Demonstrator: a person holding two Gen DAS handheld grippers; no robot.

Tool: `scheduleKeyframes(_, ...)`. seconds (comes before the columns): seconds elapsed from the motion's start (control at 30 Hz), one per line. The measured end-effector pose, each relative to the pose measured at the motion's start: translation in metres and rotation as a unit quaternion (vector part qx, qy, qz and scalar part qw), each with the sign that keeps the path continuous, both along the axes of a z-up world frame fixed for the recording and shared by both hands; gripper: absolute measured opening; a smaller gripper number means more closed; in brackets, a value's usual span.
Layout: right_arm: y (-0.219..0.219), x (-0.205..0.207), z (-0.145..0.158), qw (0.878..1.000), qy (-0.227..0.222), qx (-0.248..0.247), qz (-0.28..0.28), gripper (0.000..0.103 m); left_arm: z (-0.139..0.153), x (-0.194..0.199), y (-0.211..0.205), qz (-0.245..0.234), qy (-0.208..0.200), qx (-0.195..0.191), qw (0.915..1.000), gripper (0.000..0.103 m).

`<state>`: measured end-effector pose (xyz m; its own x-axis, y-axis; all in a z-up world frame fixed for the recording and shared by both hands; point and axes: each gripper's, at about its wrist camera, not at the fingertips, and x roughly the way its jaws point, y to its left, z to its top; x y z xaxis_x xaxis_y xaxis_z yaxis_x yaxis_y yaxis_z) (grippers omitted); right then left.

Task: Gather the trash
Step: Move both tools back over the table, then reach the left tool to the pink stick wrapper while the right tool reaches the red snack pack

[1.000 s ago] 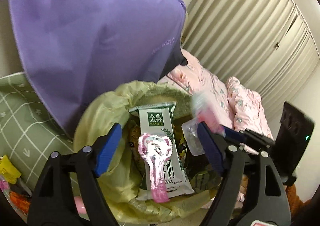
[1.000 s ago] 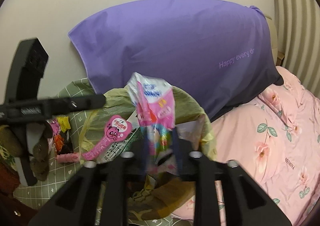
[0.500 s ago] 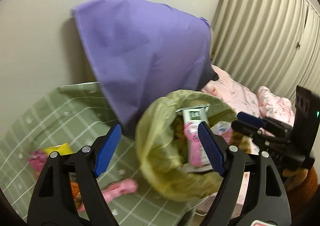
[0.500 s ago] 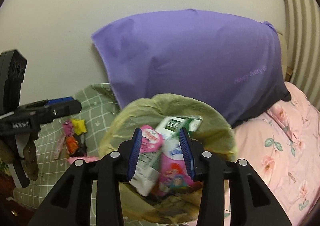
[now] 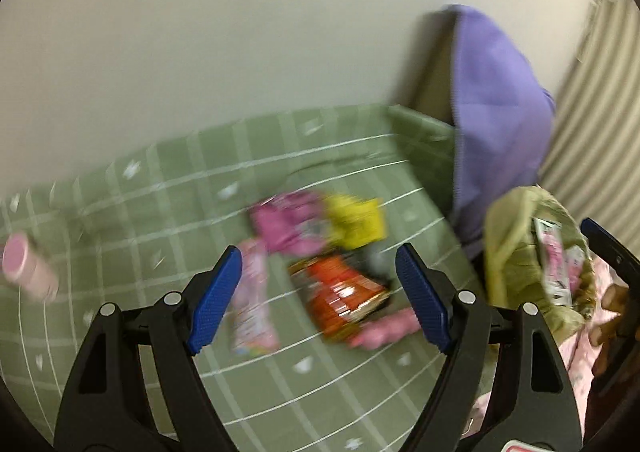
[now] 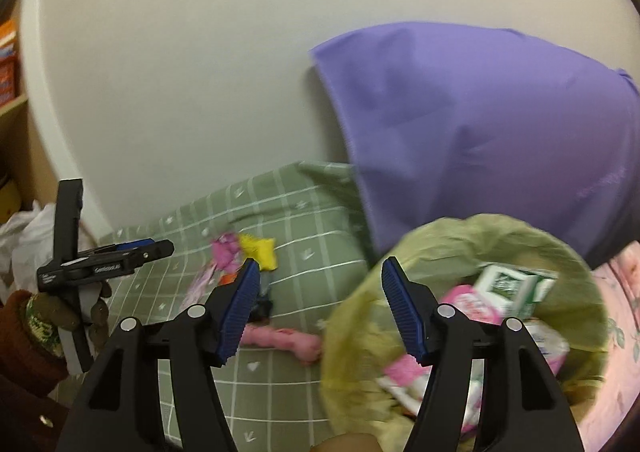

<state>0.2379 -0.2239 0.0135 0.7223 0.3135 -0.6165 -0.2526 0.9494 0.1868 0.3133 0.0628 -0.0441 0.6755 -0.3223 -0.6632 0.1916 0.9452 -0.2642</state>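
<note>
Looking along your left tongs (image 5: 318, 296), you have the blue pads (image 5: 216, 302) standing wide apart with nothing between them, hovering over the green checked blanket (image 5: 160, 212). Take the trash bag (image 6: 464, 316) as your landmark. Well to the left of it, at the far edge of the left view, a pale pink tube (image 5: 28, 272) lies on the blanket. Closer in, still left of the bag, the loose trash sits in a cluster: a long pink and white packet (image 5: 250, 308), a magenta wrapper (image 5: 286, 226) touching a yellow wrapper (image 5: 356, 222), an orange-red snack packet (image 5: 342, 298) just below them, and a pink piece (image 5: 386, 330) nearest the bag. All of this is blurred, so the print cannot be read.

Your right tongs (image 6: 316, 310) have just been opening and now stand apart, empty, over the bag's left rim. Inside the yellow-green bag lie a green and white milk carton (image 6: 510, 286) and several pink and white packets (image 6: 472, 306). Behind the bag a purple pillow (image 6: 480, 124) leans on the wall, and to the bag's right is pink flowered bedding (image 6: 624, 332).
</note>
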Motion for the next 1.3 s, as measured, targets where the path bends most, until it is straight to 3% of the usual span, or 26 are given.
scheduleKeyframes(0.23,0.04,0.003,-0.012,0.998,0.012,-0.031,0.054,0.06,-0.03,-0.013,0.026,0.019,0.034,-0.011,0.9992,0.075)
scheduleKeyframes(0.47,0.064,0.009,-0.028,0.996,0.034,-0.051,0.072,0.06,-0.039,-0.021,0.031,0.023,0.046,-0.011,0.9986,0.075)
scheduleKeyframes(0.9,0.113,0.062,-0.104,0.988,0.112,-0.067,0.077,0.06,-0.047,-0.034,0.051,0.05,0.051,-0.01,0.9974,0.075)
scheduleKeyframes(1.03,0.118,0.089,-0.133,0.988,0.13,-0.057,0.065,0.043,-0.056,-0.038,0.06,0.068,0.061,-0.014,0.9957,0.075)
scheduleKeyframes(1.13,0.126,0.104,-0.149,0.985,0.154,-0.04,0.069,0.041,-0.063,-0.043,0.064,0.077,0.069,-0.007,0.9947,0.075)
scheduleKeyframes(1.3,0.152,0.104,-0.155,0.98,0.156,-0.052,0.112,0.041,-0.072,-0.048,0.072,0.091,0.085,-0.005,0.9923,0.075)
